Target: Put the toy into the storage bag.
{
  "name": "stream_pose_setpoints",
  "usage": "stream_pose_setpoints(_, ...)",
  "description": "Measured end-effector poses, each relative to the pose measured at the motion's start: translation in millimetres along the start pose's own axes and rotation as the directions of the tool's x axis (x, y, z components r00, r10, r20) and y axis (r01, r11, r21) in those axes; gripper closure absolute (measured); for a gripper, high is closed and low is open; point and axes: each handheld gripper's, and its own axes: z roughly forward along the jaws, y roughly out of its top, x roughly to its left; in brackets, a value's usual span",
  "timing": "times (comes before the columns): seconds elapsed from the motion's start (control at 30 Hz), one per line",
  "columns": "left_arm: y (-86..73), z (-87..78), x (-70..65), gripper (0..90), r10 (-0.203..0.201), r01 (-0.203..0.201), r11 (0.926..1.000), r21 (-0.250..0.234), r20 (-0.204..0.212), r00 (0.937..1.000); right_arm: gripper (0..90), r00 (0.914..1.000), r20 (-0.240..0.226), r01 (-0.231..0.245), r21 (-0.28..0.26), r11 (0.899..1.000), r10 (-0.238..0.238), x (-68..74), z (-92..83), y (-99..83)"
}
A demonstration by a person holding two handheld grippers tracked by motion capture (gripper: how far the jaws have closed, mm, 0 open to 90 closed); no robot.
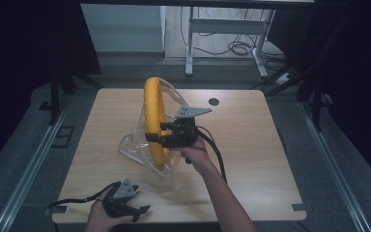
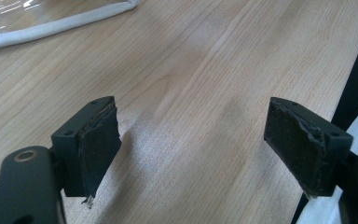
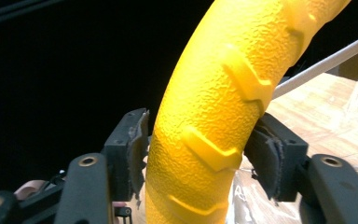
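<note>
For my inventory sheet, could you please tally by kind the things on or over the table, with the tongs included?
Yellow ring: 1
Clear plastic bag: 1
Hand-held tongs: 2, left tongs and right tongs
Total: 4

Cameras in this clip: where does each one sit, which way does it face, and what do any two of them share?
High view: above the person's side, facing forward and down on the table; both forearms, left gripper, right gripper.
Left gripper view: rides the left gripper, facing bare tabletop between wide-apart jaws.
Right gripper view: rides the right gripper, facing the yellow ring between its jaws.
Shared: the high and right gripper views both show the yellow ring and the clear plastic bag.
</note>
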Motion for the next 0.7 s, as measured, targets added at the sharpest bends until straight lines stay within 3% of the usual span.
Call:
stream_pose_setpoints(0.17, 0.1, -1.0, 0.4, 18.1, 0.002, -0.002, 1.0, -0.002, -0.005, 1.0, 28.9, 0.998, 0.056, 0.03, -0.001, 1.0, -0.03, 5.2, -6.4, 1.3)
stream_pose_setpoints(0.4, -0.2, -3.6, 0.9, 18.0, 0.006, -0.006, 1.0, -0.007, -0.017, 0.9998, 27.5, 0.9945, 0.091, 0.054, -0.006, 0.999, -0.053, 9.3, -25.3, -0.5)
stream_pose_setpoints(0.7, 0.2, -3.7, 1.9, 18.0, 0.001, -0.002, 1.0, -0.006, -0.027, 0.9996, 29.3, 0.975, 0.186, 0.114, 0.05, 0.992, -0.121, 9.2, -66.6, -19.2)
